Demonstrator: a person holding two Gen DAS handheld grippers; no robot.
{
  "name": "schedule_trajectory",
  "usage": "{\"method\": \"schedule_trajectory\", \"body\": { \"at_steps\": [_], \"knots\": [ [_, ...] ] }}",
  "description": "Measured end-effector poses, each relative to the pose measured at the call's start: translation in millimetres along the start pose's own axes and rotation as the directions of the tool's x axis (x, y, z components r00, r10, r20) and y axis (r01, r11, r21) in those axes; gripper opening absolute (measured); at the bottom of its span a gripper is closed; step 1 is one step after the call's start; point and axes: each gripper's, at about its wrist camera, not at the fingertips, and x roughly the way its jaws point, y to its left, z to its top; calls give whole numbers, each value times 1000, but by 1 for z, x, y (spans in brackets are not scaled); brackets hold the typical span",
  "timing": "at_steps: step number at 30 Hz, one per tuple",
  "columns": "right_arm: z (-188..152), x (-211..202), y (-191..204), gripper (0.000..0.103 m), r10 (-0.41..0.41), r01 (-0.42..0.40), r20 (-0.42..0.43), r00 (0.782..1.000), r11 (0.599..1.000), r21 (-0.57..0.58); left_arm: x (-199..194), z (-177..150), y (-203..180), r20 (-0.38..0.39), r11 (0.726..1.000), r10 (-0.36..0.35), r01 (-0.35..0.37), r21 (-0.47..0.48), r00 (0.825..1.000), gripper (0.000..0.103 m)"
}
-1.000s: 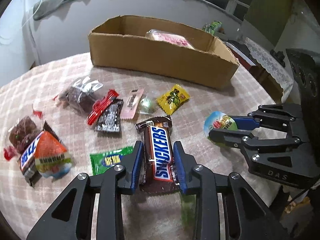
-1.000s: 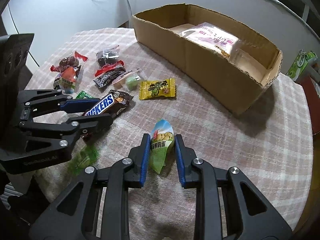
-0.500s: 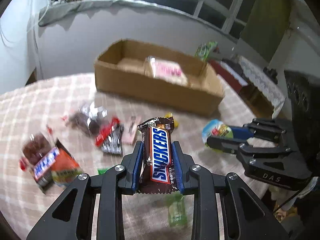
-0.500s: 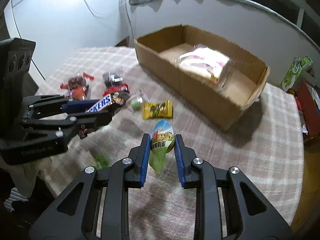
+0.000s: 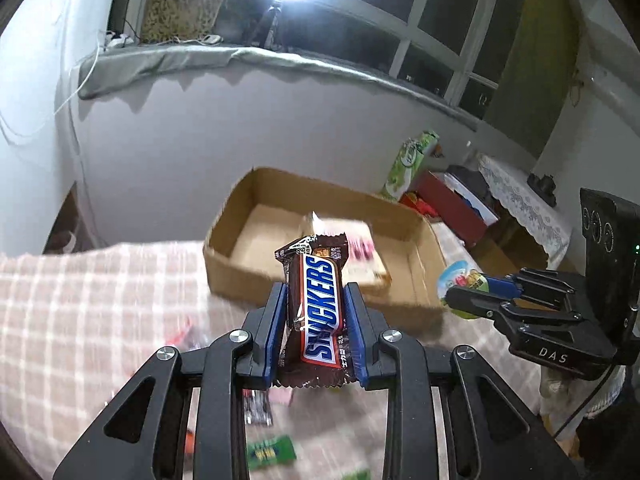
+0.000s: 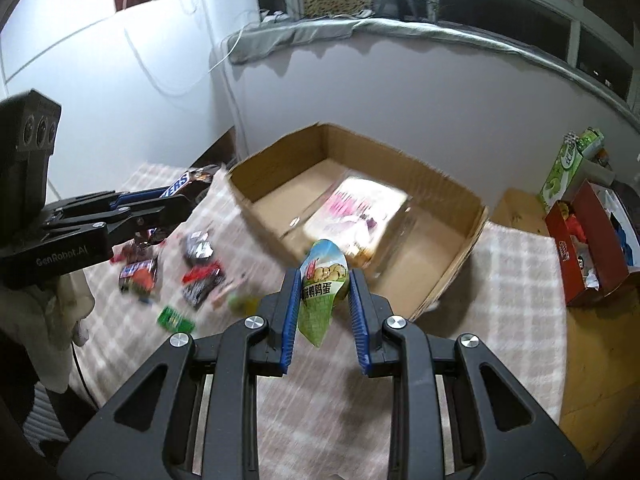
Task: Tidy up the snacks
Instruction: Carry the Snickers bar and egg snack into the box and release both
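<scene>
Jaws of left gripper clamp Snickers bar; right gripper pinches green snack packet.

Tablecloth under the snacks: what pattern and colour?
The tablecloth is a pink-and-white check, clearest in the left wrist view.

We see our left gripper and right gripper as black angular frames with blue ribbed pads, silver screws, and white "DAS" and "GenRobot.AI" lettering.
</scene>
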Motion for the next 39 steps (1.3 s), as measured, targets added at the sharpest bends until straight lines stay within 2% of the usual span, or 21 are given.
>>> {"method": "schedule_trajectory", "body": {
  "at_steps": [9,18,25,27,29,30,31,39],
  "knots": [
    [24,27,-33,25,-44,45,-12,999,998,36,32,22,2,-12,1000,13,-13,1,1000,27],
    [26,56,-53,25,-56,60,-50,997,996,63,74,23,-1,-80,999,33,-33,10,996,27],
    [24,66,-58,25,-56,60,-66,996,996,63,89,27,-1,-96,999,50,-49,16,994,27],
    [25,67,-58,26,-60,64,-67,996,996,63,91,27,-2,-105,999,52,-50,18,993,29],
    [25,67,-58,34,-57,62,-69,996,996,62,91,28,-2,-101,998,60,-59,13,993,32],
    [25,65,-57,42,-59,62,-62,996,996,60,90,28,-1,-97,998,58,-57,11,994,32],
    [24,64,-57,44,-61,65,-57,996,996,59,88,29,-1,-94,998,59,-58,8,994,32],
    [24,47,-50,44,-59,61,-36,998,997,54,61,31,0,-55,999,52,-52,-6,997,32]
  ]
}}
